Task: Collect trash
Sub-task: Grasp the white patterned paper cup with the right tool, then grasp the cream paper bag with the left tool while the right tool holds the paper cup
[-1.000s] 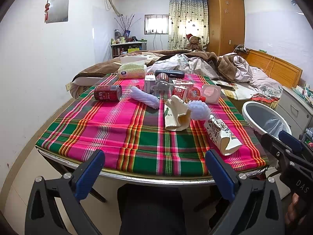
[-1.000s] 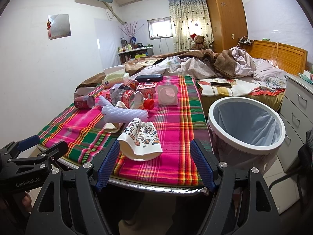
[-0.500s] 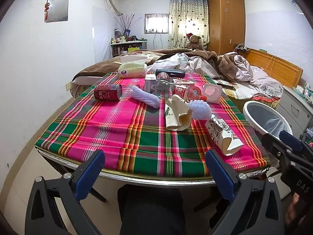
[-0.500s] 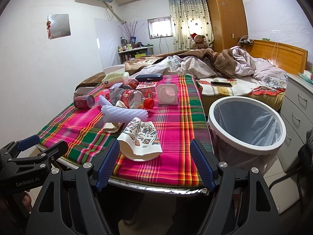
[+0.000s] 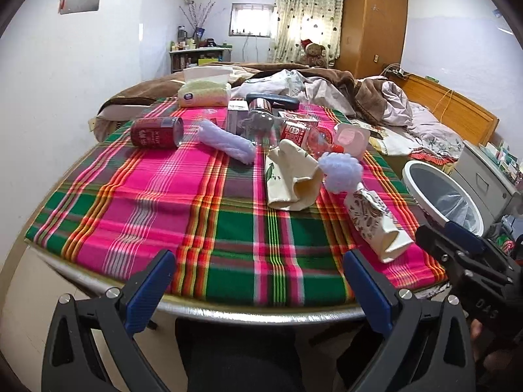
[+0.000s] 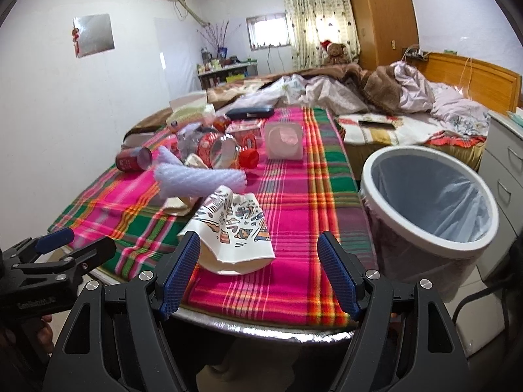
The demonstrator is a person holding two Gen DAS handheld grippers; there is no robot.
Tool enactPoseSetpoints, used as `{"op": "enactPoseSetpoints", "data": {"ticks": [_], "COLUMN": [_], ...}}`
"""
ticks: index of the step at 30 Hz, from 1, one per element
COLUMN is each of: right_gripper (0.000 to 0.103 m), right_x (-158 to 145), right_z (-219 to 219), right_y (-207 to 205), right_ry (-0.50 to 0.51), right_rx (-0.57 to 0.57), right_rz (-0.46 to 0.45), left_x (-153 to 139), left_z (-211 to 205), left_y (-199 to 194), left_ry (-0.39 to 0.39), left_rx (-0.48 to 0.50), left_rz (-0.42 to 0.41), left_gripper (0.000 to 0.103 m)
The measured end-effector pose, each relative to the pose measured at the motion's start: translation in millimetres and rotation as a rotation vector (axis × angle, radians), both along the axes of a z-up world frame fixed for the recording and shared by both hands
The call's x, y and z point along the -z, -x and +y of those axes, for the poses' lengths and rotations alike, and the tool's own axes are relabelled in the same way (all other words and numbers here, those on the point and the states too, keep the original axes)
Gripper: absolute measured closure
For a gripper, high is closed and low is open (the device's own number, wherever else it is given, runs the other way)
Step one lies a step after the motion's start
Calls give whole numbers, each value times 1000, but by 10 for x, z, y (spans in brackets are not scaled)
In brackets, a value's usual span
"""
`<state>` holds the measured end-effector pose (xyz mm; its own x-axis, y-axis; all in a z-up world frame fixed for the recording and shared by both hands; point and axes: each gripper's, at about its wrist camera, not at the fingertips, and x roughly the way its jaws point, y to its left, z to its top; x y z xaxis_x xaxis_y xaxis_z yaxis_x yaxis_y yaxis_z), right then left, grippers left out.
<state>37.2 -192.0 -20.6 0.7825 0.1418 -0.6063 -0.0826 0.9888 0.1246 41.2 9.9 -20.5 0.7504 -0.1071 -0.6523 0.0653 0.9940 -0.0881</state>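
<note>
Right gripper (image 6: 258,274) has crept forward a touch over the last second, fingers spread wide and empty; the squashed patterned paper cup (image 6: 233,228) now sits just ahead of its tips, nearest the left pad, so it looks to me like that's the first pick; nothing pinched yet. Left gripper (image 5: 258,290) is also gaping open with nothing in it, hanging back at the near edge of the table (image 5: 261,310); hardly moved at all.

Rest of the trash is untouched on the plaid cloth: red can (image 5: 157,132) on its side, cream paper bag (image 5: 289,176), two lilac foam sleeves (image 5: 225,142) (image 5: 340,171), clear bottle with red cap (image 6: 225,152). White bin (image 6: 431,196) with liner stands right beside the table on the right, empty as far as I can see; so basically the collecting hasn't started, just lining up.
</note>
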Motion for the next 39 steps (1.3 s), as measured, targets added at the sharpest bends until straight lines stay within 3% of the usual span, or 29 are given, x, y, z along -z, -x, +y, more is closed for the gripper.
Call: {"op": "enactPoseSetpoints", "data": {"ticks": [10,16,19,26,39], "right_gripper": [28,50,74,91,95], "right_x": [195,262,254,204,77], "right_z": [15,18,22,-22,-309], "right_y": [-327,-357,-360,-360,-531], "right_ry": [-11,-41,-59,-79,-9], "right_rx": [-16,-46,-58,-44,88], "right_rz": [78,123,124,106,78], "left_x": [52,87,98,169,190], "left_z": [47,68,52,-32,-260], "left_y": [-423,-622,-689,-888,-1250], "left_ry": [65,81,74,125,105], "left_rx": [49,56,66,113,128], "left_rz": [65,95,104,159,195], "left_gripper": [0,0,0,0,0]}}
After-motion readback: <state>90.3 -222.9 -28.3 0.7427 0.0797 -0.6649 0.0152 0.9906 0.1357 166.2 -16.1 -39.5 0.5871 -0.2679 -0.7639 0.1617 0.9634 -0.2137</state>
